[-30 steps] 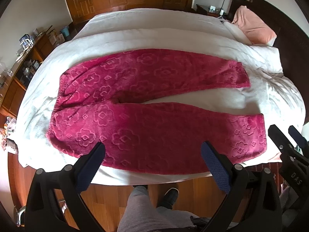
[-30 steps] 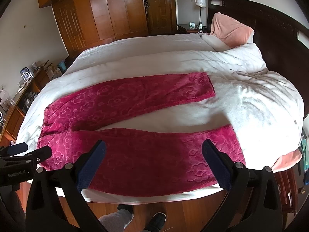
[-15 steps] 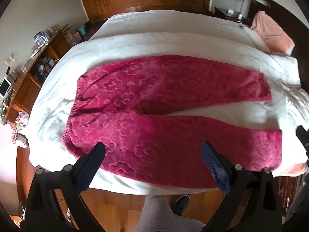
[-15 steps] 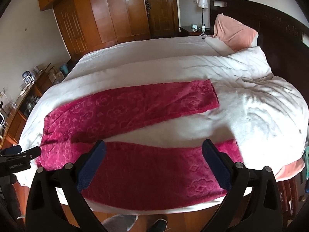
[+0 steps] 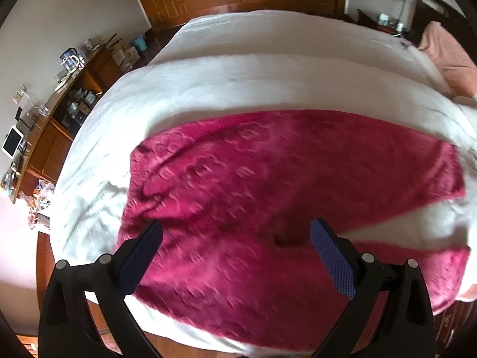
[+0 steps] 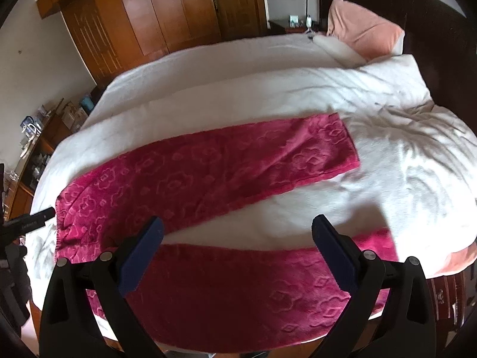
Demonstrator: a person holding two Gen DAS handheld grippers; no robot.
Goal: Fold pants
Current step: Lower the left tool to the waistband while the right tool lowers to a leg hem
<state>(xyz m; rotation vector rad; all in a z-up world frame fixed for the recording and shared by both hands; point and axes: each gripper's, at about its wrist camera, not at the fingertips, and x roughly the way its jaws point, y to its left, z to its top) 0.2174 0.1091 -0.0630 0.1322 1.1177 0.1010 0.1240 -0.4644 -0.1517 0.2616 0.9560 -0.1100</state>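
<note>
Both grippers closing in on the pants – no fold begun.

One bed (image 6: 268, 68) carries one pair of pants (image 6: 190, 173), spread flat, two legs splayed apart; since a second ago both views have drawn nearer, the left to the waist end, the right to the near leg – judged, a reach for first grips. One pillow (image 6: 363, 32). Two grippers – left (image 5: 235, 256), right (image 6: 237, 256) – fingers spread wide, holding nothing.
</note>
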